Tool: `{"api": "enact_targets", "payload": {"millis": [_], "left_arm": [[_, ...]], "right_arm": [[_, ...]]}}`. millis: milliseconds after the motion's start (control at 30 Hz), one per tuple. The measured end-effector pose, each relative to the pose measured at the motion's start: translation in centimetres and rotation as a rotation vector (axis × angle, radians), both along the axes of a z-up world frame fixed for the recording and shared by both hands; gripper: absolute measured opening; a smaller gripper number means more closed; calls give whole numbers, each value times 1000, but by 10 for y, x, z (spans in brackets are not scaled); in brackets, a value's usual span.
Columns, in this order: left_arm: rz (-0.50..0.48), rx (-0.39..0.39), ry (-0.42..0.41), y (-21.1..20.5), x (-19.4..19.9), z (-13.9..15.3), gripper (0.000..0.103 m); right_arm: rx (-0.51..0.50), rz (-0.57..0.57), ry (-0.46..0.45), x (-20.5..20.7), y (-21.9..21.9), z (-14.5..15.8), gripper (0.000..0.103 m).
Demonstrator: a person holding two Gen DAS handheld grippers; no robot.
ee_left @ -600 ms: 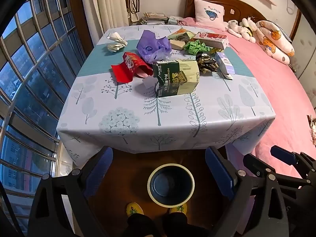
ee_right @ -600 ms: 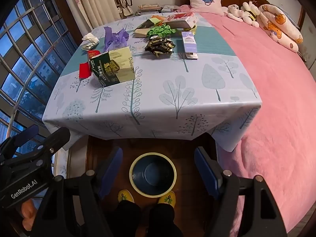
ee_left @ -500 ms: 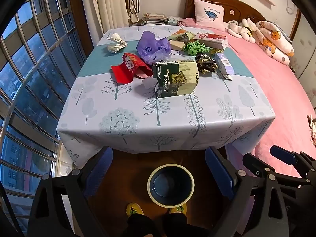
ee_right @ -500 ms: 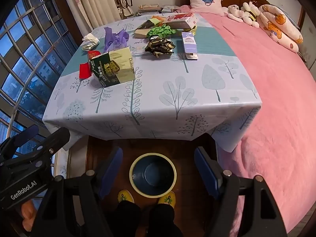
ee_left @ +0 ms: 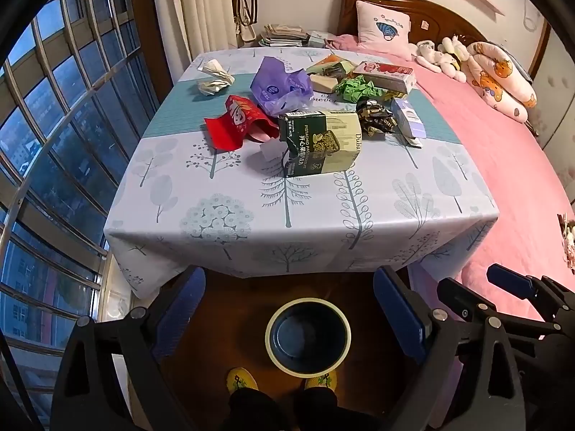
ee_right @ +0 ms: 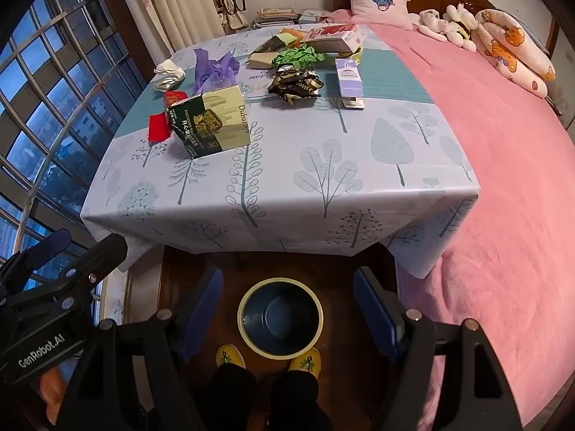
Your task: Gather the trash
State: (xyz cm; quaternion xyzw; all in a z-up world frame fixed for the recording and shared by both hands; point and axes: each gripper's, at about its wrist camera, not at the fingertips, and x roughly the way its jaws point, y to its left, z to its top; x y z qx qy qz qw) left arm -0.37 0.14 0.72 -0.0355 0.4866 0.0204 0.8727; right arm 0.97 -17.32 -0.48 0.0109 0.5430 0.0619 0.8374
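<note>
Trash lies on the far half of the table (ee_left: 222,222): a green and cream box (ee_left: 320,142), a red wrapper (ee_left: 239,122), a purple bag (ee_left: 280,84), crumpled white paper (ee_left: 214,79), green paper (ee_left: 357,88), a dark wrapper (ee_left: 375,118) and a lilac carton (ee_left: 408,120). The green box also shows in the right wrist view (ee_right: 212,125). A dark blue bin (ee_left: 308,336) stands on the floor at the table's near edge, below both grippers (ee_right: 280,316). My left gripper (ee_left: 289,310) and right gripper (ee_right: 287,307) are open, empty, and held over the bin.
A pink bed (ee_right: 503,165) with pillows and plush toys borders the table on the right. Barred windows (ee_left: 54,136) run along the left. A red and white box (ee_left: 384,73) and stacked books (ee_left: 284,34) sit at the far end. The person's yellow slippers (ee_right: 230,357) stand beside the bin.
</note>
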Motion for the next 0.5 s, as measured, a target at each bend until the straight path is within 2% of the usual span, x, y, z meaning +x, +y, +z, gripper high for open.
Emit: {"api": "enact_targets", "payload": {"millis": [500], "left_arm": [[14,-16,9,1,-2,-7,94]], "right_arm": [[10,7,10,1,-1,-3,76]]}}
